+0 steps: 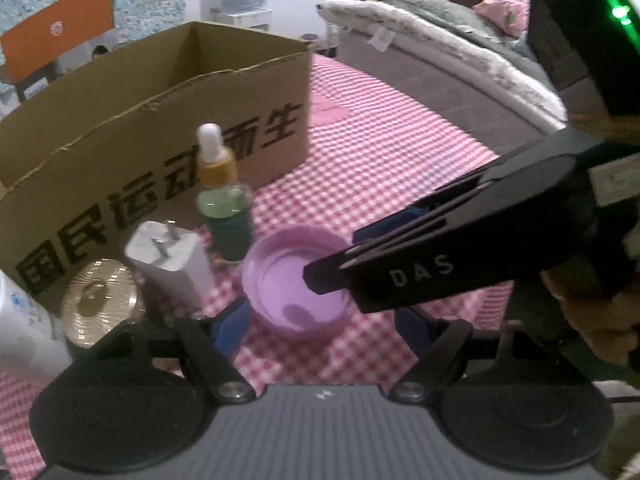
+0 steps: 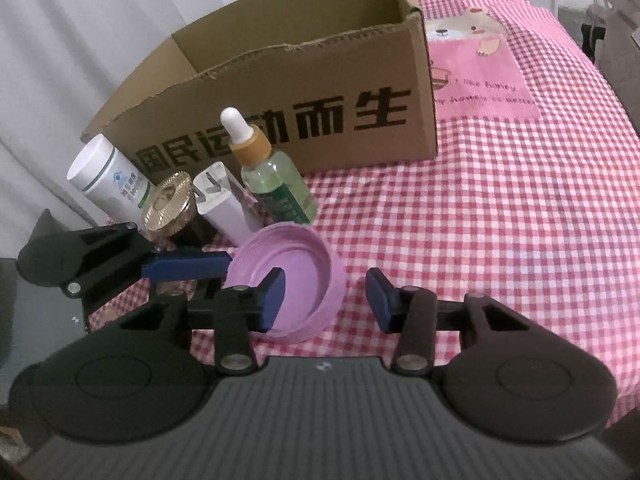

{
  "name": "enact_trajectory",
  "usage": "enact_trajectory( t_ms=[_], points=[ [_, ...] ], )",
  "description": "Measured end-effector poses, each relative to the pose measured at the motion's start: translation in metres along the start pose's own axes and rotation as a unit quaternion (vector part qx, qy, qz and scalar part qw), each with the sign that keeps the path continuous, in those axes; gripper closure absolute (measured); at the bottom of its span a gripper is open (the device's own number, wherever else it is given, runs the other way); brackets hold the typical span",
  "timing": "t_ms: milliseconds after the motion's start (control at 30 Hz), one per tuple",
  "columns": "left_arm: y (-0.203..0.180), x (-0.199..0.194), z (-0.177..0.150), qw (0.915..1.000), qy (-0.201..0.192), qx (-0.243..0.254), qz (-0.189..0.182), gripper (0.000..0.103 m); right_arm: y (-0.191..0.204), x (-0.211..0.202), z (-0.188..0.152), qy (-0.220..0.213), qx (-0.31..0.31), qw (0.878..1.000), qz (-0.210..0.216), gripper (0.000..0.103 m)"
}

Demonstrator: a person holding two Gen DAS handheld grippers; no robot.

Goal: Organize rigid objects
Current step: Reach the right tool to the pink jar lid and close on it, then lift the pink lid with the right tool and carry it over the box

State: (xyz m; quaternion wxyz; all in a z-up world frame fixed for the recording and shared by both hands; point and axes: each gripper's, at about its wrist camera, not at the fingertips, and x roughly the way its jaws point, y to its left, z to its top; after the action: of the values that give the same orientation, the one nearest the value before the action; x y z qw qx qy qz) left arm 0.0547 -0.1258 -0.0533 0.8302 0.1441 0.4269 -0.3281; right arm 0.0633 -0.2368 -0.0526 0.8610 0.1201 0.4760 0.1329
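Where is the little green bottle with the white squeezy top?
The dropper bottle stands upright on the checked cloth, just in front of the cardboard box. The white charger is on its left, and the purple lid lies nearer the camera.

White tube [image 1: 24, 320] is cut off (left edge); lettering unreadable.

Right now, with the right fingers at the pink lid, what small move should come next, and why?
Probably close the right gripper on the wall of the pink lid. One finger sits inside the upturned lid, the other outside its rim with a gap showing, so nothing is gripped yet; the cardboard box behind stands open.
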Motion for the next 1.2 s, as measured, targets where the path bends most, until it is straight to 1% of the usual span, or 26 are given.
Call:
enact_trajectory(
  t_ms=[67, 100, 233, 467, 567, 667, 967, 1200],
  points=[
    [-0.003, -0.002, -0.002, 0.9999, -0.002, 0.006, -0.010, 0.023, -0.005, -0.003, -0.004, 0.003, 0.004, 1.000, -0.002, 0.059],
    [-0.006, -0.003, -0.002, 0.9999, -0.004, 0.011, -0.008, 0.023, -0.007, -0.004, -0.006, 0.002, 0.005, 1.000, -0.002, 0.059],
    [-0.009, 0.001, 0.000, 0.9993, -0.006, 0.031, 0.020, 0.023, -0.016, -0.010, -0.010, -0.004, 0.015, 1.000, -0.005, 0.059],
    [-0.004, 0.016, 0.005, 0.9982, 0.005, 0.046, 0.038, 0.023, -0.019, -0.008, -0.008, -0.008, 0.013, 1.000, -0.011, 0.059],
    [-0.005, 0.020, 0.007, 0.9975, 0.003, 0.053, 0.046, 0.023, -0.016, -0.006, -0.006, -0.010, -0.002, 1.000, -0.020, 0.066],
    [-0.008, 0.022, 0.007, 0.9967, 0.000, 0.061, 0.053, 0.027, -0.015, -0.004, -0.005, -0.010, -0.009, 1.000, -0.025, 0.070],
    [-0.013, 0.021, 0.005, 0.9956, -0.013, 0.069, 0.061, 0.028, -0.014, -0.002, -0.005, -0.009, -0.014, 1.000, -0.021, 0.081],
    [-0.019, 0.011, 0.004, 0.9951, -0.029, 0.073, 0.061, 0.028, -0.009, -0.011, -0.009, -0.014, -0.012, 1.000, -0.019, 0.082]
  ],
)
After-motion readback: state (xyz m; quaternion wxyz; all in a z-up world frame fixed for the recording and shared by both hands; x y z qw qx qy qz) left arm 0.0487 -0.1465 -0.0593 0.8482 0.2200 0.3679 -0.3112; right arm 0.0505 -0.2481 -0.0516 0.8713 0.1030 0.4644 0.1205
